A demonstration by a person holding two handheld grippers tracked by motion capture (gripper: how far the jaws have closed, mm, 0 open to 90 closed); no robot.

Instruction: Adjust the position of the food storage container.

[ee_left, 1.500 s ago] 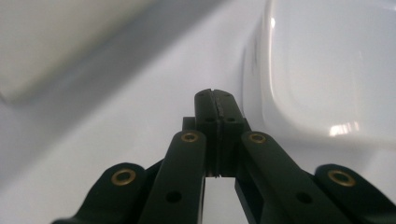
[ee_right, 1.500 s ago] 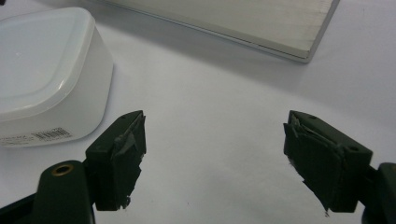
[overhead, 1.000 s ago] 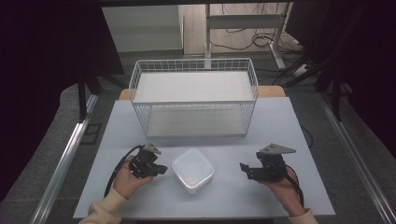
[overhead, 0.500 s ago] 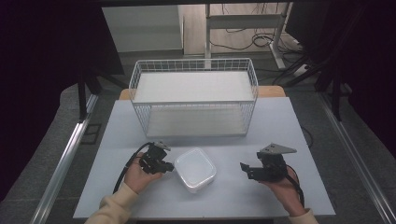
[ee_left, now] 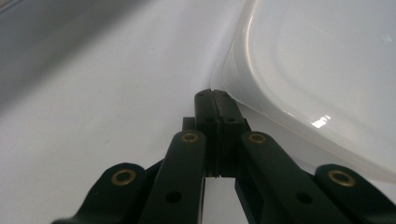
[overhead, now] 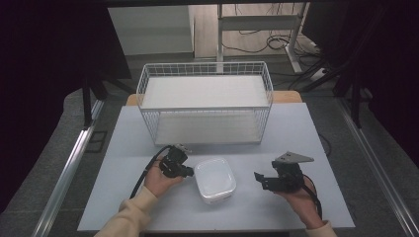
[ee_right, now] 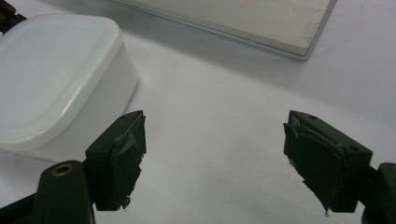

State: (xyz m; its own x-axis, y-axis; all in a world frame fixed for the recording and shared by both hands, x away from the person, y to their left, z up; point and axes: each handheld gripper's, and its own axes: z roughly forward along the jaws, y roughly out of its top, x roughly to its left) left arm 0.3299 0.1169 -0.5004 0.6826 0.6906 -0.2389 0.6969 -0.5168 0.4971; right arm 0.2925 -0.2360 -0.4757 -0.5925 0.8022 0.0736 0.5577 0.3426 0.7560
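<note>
At a white table (overhead: 123, 197), a person works two hand-held grippers around a lidded white container (overhead: 215, 179). The left gripper (overhead: 187, 171), its jaws pressed fully together with nothing between them, sits with its tips just beside the container's left edge; from the high view, contact cannot be made out, and in the left gripper view the closed tips (ee_left: 215, 97) lie right at the lid's rim, the container (ee_left: 322, 70) spreading away toward 2 o'clock and cut off by the frame's top and right edges. The right gripper (overhead: 261, 180) is held with its jaws spread wide and empty, apart from the container, which lies at its 9 o'clock in the high view; in the right gripper view the container (ee_right: 56, 79) sits at 10 o'clock beyond the left jaw, its near corner hidden behind that jaw and its left side cut off. Farther out, at 12 o'clock from the container, stands a white wire basket (overhead: 205, 106), seen in the right gripper view only as a pale base corner (ee_right: 261, 23).
</note>
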